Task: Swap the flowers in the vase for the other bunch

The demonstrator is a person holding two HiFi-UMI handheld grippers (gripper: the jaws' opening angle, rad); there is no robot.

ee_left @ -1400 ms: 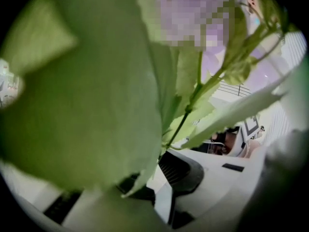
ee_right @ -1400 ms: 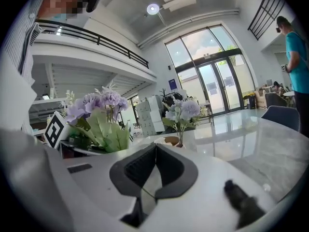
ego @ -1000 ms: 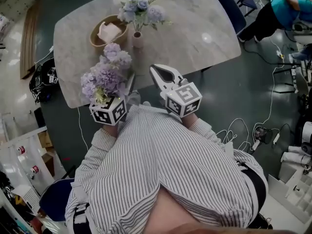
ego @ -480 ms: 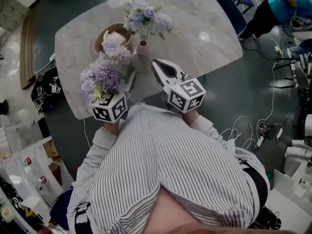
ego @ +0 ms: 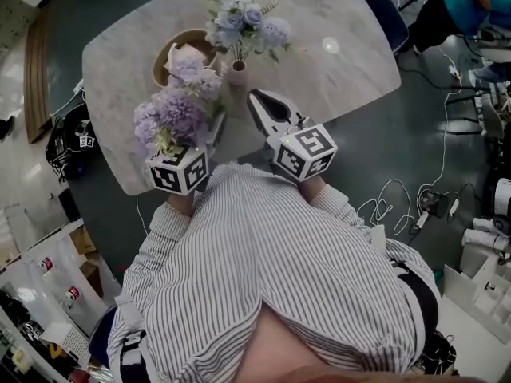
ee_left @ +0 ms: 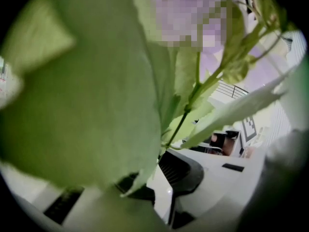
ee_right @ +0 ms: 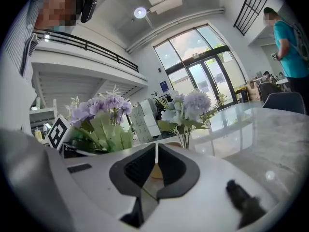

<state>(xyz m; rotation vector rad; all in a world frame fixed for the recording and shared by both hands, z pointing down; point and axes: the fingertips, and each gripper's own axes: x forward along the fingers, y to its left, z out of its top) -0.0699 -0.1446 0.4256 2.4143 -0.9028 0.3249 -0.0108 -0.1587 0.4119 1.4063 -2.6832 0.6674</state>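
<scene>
Purple bunch (ego: 180,114) in left gripper (ee_left: 157,178), near vase (ego: 237,76)

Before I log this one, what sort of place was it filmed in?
Probably an open office or lobby-style workspace, not a home: tall glass entrance doors, a railed mezzanine, and cables trailing over the floor beside the marble table.

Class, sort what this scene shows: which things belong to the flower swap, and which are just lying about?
Belong to the job:
- purple bunch, gripped in the left tool
- vase
- pale blue bunch standing in it

Just lying about:
- wooden bowl
- black bag
- floor cables
</scene>
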